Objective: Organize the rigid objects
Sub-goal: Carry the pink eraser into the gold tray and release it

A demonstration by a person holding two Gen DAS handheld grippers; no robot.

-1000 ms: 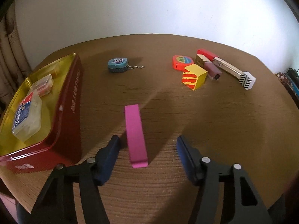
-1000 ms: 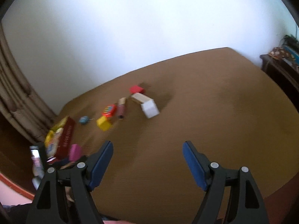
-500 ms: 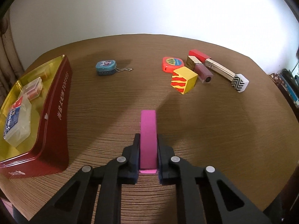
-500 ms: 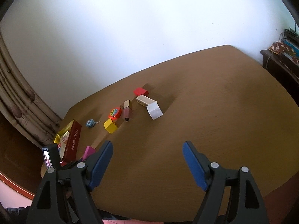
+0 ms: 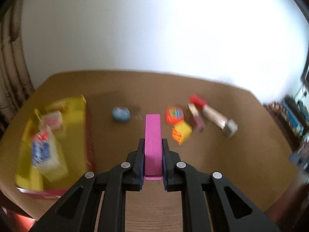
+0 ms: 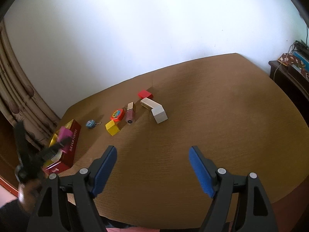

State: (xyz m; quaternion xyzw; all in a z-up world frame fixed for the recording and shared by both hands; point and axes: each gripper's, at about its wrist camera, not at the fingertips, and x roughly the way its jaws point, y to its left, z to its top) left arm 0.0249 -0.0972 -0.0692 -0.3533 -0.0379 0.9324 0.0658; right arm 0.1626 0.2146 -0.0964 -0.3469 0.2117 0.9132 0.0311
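The left gripper (image 5: 153, 154) has its jaws clamped tight on a pink block (image 5: 153, 139), which stands out forward between the pads, its near end flush with their back edge. In the left wrist view, which is blurred, the block hangs clear above the brown wooden surface (image 5: 222, 164). From the right wrist view the same block shows at the far left, raised in front of the red tin (image 6: 72, 141) and gripped by the blurred black jaws.

The tin has a yellow inside and sits at the left edge of the surface; it holds a clear plastic box with a blue-and-red label (image 5: 45, 154) and a smaller pale case behind it.

The right gripper (image 6: 153, 166) has its jaws spread wide with nothing between the blue pads; it hangs over a bare stretch of the surface near the front edge.

Farther back on the surface lie the loose things: a small blue round keychain (image 6: 90, 124) nearest the tin, a yellow block (image 6: 112, 128), an orange-red tape measure (image 6: 117, 115) just behind it, a mauve lip-gloss tube (image 6: 130, 114), a red block (image 6: 145, 94), and a long pale bar (image 6: 148, 102) touching a white cube (image 6: 159, 114).
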